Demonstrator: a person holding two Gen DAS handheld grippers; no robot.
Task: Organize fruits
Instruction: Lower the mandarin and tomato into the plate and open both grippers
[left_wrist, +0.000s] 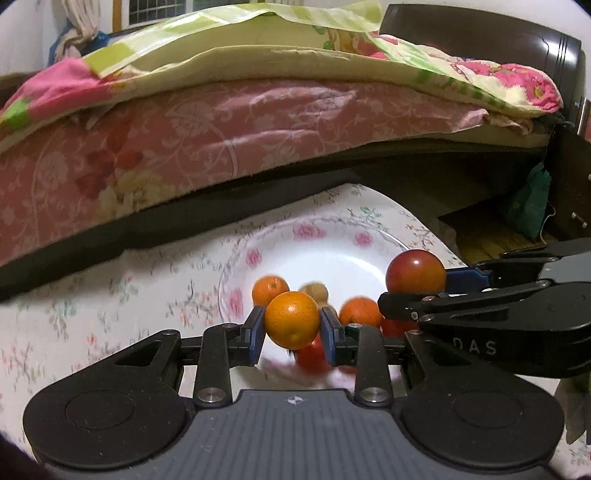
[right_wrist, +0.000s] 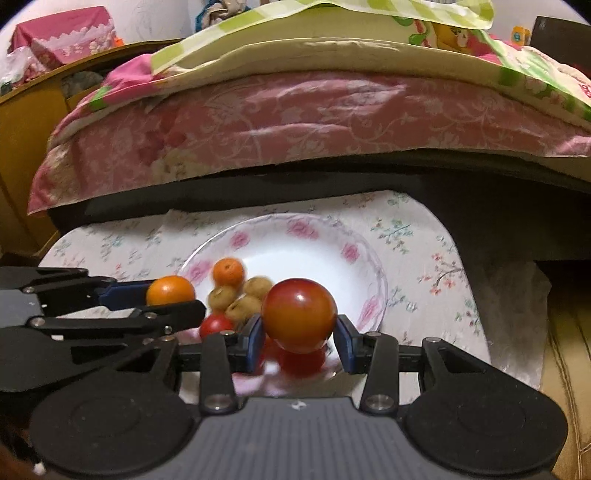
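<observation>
Fruits sit heaped in a glossy white plate (right_wrist: 369, 266) with a pink-flower rim, on my floral tablecloth (right_wrist: 424, 236). My left gripper (left_wrist: 291, 320) has its blue pads clamped on a round, dimpled orange (left_wrist: 291, 319) above the pile. My right gripper (right_wrist: 299, 320), at 3 o'clock from it, pinches a smooth, shiny red tomato (right_wrist: 299, 319). Fuzzy brown kiwis (right_wrist: 243, 299) lie at the plate's 8 o'clock.

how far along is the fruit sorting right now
Nothing looks sorted yet. In hand: the left gripper holds an orange, and the right gripper holds a red fruit, both over the plate. Left: oranges, brown fruits and red ones are mixed on the plate.
</observation>
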